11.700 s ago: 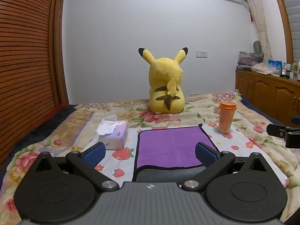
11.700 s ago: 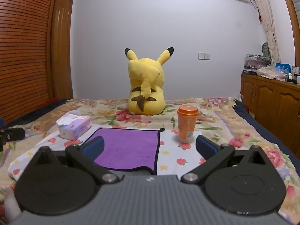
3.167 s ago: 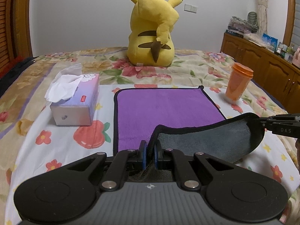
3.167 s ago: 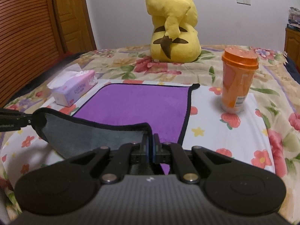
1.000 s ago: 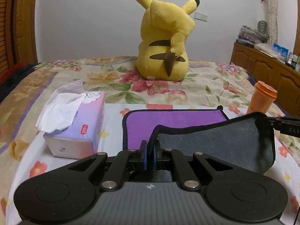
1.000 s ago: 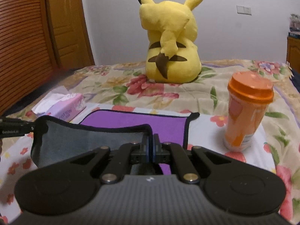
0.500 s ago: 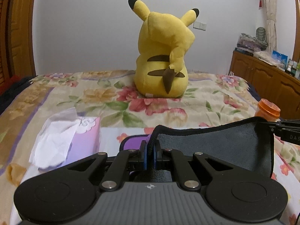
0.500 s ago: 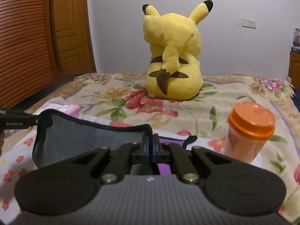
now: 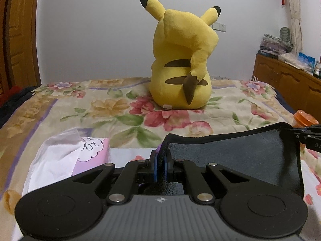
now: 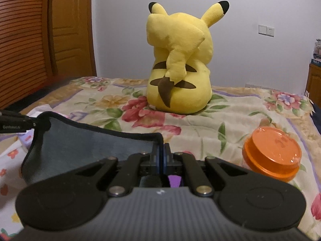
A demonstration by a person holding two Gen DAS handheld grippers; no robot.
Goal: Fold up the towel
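**A:** Left wrist first. What's different from a second ago?

**B:** The left gripper (image 9: 159,165) is clamped on the towel (image 9: 230,156) at one corner, blue pads pinched tight on the black hem. A second ago a wide purple panel lay flat ahead; now only a sliver of purple peeks at the jaws. The grey underside fills the view from 12 round to 3 o'clock, and the tissue box (image 9: 88,152) has slid down to 9 o'clock. So the near edge has been carried forward over the far half.

**A:** Meaning?

**B:** I'd judge the first fold is nearly laid over; lowering and letting go comes next.

**A:** And the other corner?

**B:** At 3 o'clock the right gripper's tip meets the hem, just below the orange cup (image 9: 304,118)'s lid.

**A:** Right wrist now.

**B:** The right gripper (image 10: 161,158) is likewise closed on the towel (image 10: 90,144), the cloth sagging away toward 9 o'clock, where the left gripper's tip holds the far corner. The cup (image 10: 271,152) sits close at 3 o'clock, far nearer than a second ago.

**A:** What does this view add?

**B:** The cup's whole lid, and the plush toy (image 10: 178,64) at 12. It hides the tissue box, though; a pale patch beyond the left corner may be it, I can't tell.
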